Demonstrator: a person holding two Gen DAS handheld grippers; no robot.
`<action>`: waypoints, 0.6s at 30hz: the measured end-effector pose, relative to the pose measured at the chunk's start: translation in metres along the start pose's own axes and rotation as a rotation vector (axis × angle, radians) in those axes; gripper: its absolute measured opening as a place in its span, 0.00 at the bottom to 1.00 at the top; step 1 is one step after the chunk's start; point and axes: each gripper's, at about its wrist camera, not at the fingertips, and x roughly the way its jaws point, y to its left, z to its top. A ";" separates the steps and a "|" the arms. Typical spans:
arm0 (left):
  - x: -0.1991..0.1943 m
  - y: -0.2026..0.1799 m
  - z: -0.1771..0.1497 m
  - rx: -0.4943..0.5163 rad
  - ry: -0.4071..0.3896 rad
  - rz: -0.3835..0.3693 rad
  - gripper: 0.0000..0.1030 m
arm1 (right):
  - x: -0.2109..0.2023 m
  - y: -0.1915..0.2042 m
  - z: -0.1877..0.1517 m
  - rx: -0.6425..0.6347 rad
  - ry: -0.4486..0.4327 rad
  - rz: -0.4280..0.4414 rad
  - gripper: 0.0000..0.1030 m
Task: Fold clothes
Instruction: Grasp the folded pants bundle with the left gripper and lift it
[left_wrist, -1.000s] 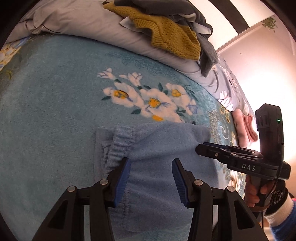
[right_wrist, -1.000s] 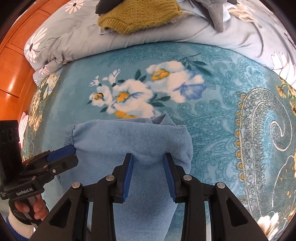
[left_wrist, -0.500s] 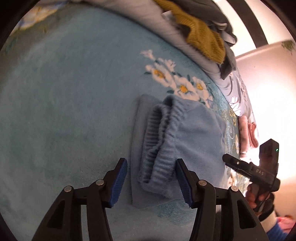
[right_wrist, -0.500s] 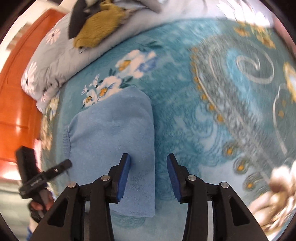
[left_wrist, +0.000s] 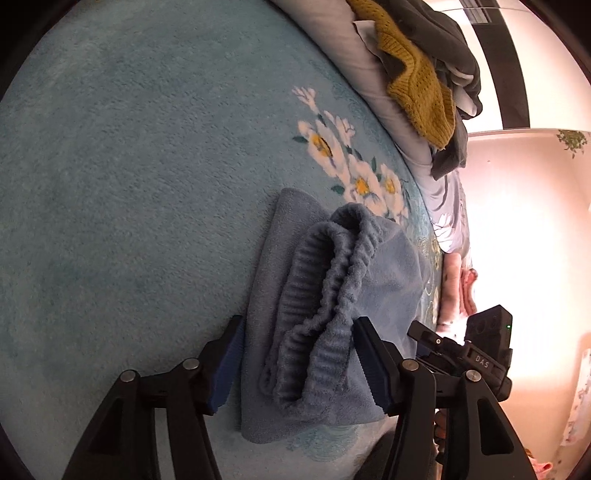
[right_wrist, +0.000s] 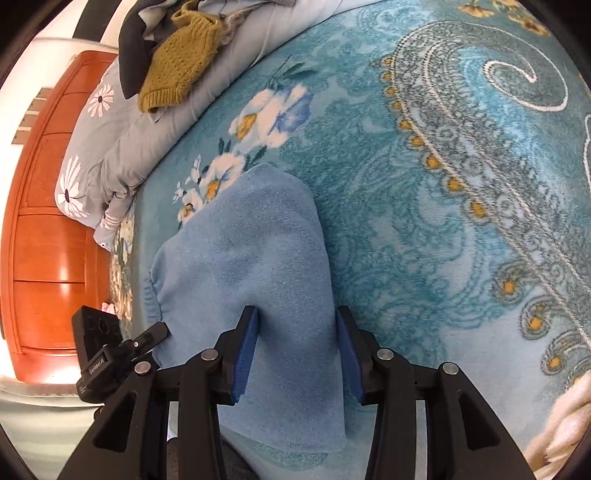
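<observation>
1. Left gripper: jaws have just been closing, still loose around the ribbed waistband.
2. Folded blue fleece pants lie on the teal floral blanket.
3. Right gripper: released, straddling the pants' right edge.

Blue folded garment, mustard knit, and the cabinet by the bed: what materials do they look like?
Blue folded garment: looks like fleece or soft plush, matte and fuzzy, with a ribbed elastic waistband. Mustard knit: chunky open-stitch yarn, probably wool or acrylic; visible holes between stitches. Cabinet: orange-brown wood or wood veneer, glossy lacquer judging by bright reflections on the panels.
</observation>
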 end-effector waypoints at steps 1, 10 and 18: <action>-0.001 0.000 0.000 -0.001 -0.004 0.011 0.50 | 0.000 0.001 0.000 0.000 -0.001 -0.008 0.39; -0.016 -0.031 -0.008 0.101 -0.043 0.117 0.27 | -0.022 0.017 -0.003 -0.010 -0.032 -0.020 0.19; -0.036 -0.087 -0.030 0.201 -0.091 0.105 0.26 | -0.084 0.026 -0.012 -0.074 -0.106 -0.001 0.19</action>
